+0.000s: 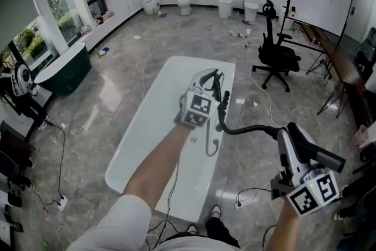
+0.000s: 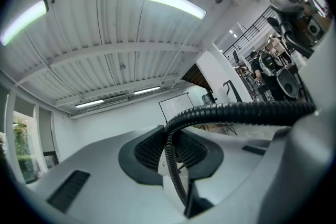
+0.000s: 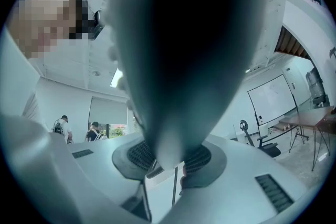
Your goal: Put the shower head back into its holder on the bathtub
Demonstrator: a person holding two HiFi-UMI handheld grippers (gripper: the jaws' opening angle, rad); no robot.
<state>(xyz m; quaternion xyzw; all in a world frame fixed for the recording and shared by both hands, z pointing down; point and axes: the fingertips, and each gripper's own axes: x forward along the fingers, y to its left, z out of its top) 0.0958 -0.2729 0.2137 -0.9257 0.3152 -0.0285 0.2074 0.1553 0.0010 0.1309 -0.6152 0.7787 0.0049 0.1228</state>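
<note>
Head view overlooks bathtub [image 1: 153, 126]; both claw views apparently tilt upward.

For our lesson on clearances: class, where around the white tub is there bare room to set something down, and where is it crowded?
Free: the tub basin's near-left part, between its left rim and the arm; the mostly bare floor between tub and dark tub. Crowded: the far right rim, where the left claw holds the hose.

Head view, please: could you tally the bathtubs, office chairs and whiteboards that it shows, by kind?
Bathtubs: 2, the white bathtub and the dark green bathtub
Office chair: 1
Whiteboard: 1
Total: 4
</note>
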